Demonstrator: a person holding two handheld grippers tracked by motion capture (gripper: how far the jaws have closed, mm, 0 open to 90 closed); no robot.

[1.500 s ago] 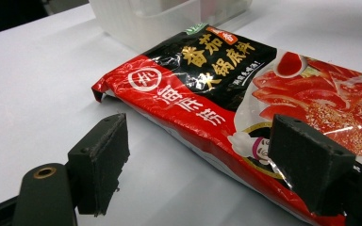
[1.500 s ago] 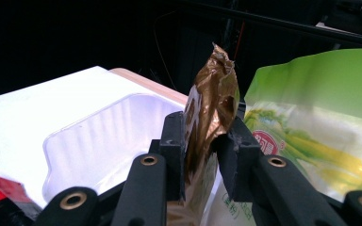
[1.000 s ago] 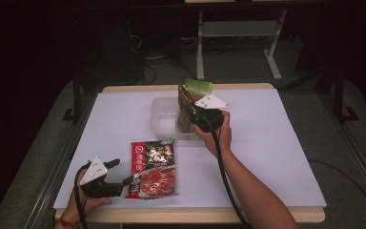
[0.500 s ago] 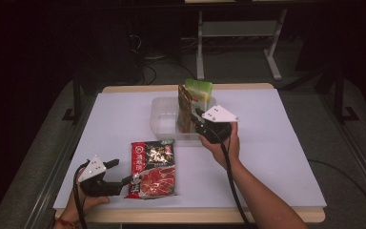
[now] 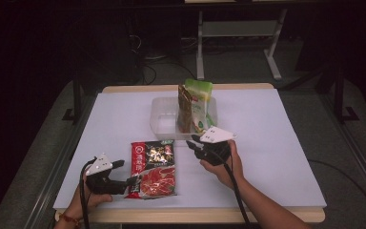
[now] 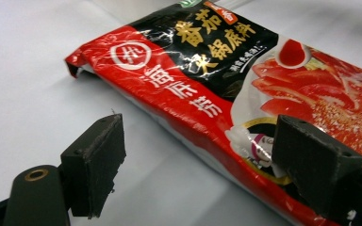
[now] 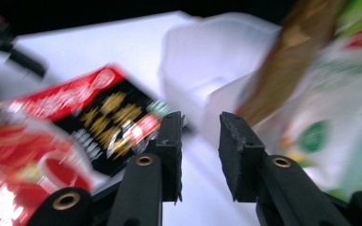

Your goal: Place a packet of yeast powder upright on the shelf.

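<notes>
My left claw (image 5: 124, 172) and my right claw (image 5: 194, 144) are both black, each topped by a pale grey three-cornered plate. A black cable trails from each along my bare forearm toward the bottom of the frame. A red string bracelet circles my left wrist. Up close, the jaws are blocky matte-black pads on rounded black arms set with brass-coloured rivets.

A white table top (image 5: 276, 143) with a wooden edge (image 5: 195, 215) fills the middle. Behind it, on the dark floor, stands a grey metal frame (image 5: 238, 33) with cables (image 5: 162, 71) beside
</notes>
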